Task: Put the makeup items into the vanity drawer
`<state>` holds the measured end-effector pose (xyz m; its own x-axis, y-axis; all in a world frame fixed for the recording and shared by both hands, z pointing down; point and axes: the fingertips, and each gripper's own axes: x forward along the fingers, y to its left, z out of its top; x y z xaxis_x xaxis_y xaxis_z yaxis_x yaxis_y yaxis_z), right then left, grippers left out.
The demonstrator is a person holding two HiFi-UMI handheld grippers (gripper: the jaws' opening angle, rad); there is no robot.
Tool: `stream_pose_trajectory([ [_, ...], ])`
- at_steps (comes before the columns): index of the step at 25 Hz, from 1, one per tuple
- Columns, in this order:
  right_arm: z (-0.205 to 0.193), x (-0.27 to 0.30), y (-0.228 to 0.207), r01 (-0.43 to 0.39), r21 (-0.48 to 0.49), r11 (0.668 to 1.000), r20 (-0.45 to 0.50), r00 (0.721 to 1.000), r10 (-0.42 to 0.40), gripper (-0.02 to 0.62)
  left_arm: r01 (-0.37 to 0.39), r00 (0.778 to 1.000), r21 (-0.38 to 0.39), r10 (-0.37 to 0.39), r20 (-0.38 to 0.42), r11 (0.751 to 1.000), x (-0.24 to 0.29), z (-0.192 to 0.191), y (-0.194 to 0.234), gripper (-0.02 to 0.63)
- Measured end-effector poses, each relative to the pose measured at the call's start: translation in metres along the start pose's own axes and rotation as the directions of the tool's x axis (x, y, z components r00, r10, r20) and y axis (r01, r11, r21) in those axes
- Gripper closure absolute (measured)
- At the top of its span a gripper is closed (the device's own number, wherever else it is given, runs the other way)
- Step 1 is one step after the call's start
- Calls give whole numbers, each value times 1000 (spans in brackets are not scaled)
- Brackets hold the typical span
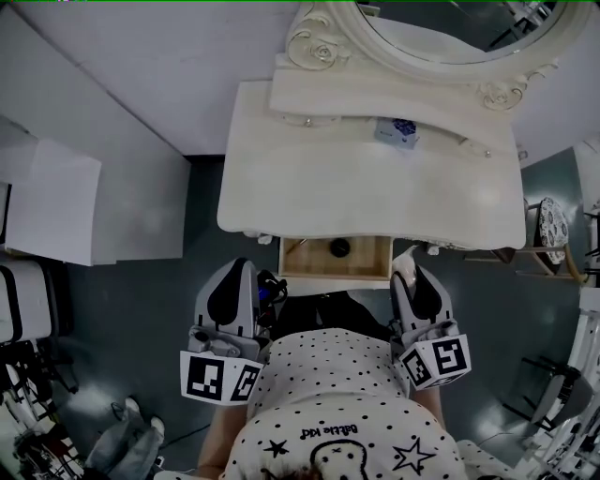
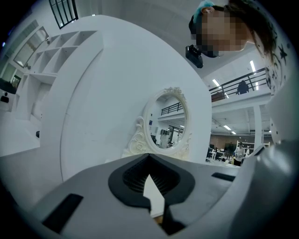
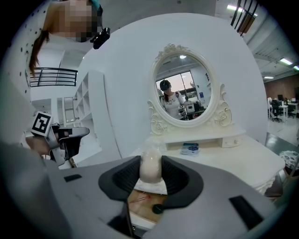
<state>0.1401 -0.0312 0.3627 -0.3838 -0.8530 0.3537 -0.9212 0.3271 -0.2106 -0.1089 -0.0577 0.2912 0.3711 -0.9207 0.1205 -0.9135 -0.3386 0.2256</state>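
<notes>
The white vanity (image 1: 309,178) has its middle drawer (image 1: 292,259) pulled out, showing a wooden bottom. A small black round item (image 1: 339,247) lies inside. In the right gripper view the drawer (image 3: 140,205) also holds a thin reddish item (image 3: 141,198) beside the black round item (image 3: 158,208). My right gripper (image 1: 410,267) hovers at the drawer's right front corner, shut on a pale egg-shaped makeup sponge (image 3: 151,168). My left gripper (image 1: 242,270) hangs left of the drawer, jaws together with nothing between them. A blue-and-white box (image 1: 397,131) sits on the vanity's back shelf.
An oval mirror (image 1: 450,28) in a carved frame tops the vanity. White cabinets (image 1: 56,202) stand at the left. A stool with a patterned seat (image 1: 551,230) is at the right. My polka-dot shirt (image 1: 328,394) fills the bottom of the head view.
</notes>
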Motion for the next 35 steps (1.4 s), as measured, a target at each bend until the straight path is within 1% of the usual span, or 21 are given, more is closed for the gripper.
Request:
stream_pose_trajectory([
  [7, -1, 2, -6, 2, -10, 1000, -11, 1000, -2, 449, -6, 1000, 4, 6, -5, 1000, 0, 0, -2, 604],
  [13, -2, 10, -12, 5, -42, 999, -23, 1000, -6, 449, 3, 1000, -6, -3, -10, 1000, 3, 0, -3, 604],
  [18, -15, 27, -20, 15, -55, 998, -65, 998, -18, 449, 3, 1000, -16, -3, -30, 1000, 7, -5, 2, 604],
  [21, -25, 41, -23, 6, -72, 997, -86, 996, -12, 449, -1, 999, -23, 0, -38, 1000, 10, -8, 4, 604],
  [24, -37, 56, -25, -8, -98, 995, -118, 993, -4, 449, -8, 999, -30, 6, -40, 1000, 12, -10, 6, 604],
  [28, -65, 73, -29, -17, -121, 993, -179, 984, -5, 451, -13, 998, -30, 11, -56, 999, 16, -16, 7, 604],
  [32, -98, 84, -35, -32, -139, 990, -264, 964, -6, 451, -7, 997, -40, 4, -78, 999, 20, -23, 3, 604],
  [35, -119, 92, -43, -41, -155, 987, -311, 950, -10, 451, 5, 996, -51, -10, -93, 999, 26, -29, 0, 604],
])
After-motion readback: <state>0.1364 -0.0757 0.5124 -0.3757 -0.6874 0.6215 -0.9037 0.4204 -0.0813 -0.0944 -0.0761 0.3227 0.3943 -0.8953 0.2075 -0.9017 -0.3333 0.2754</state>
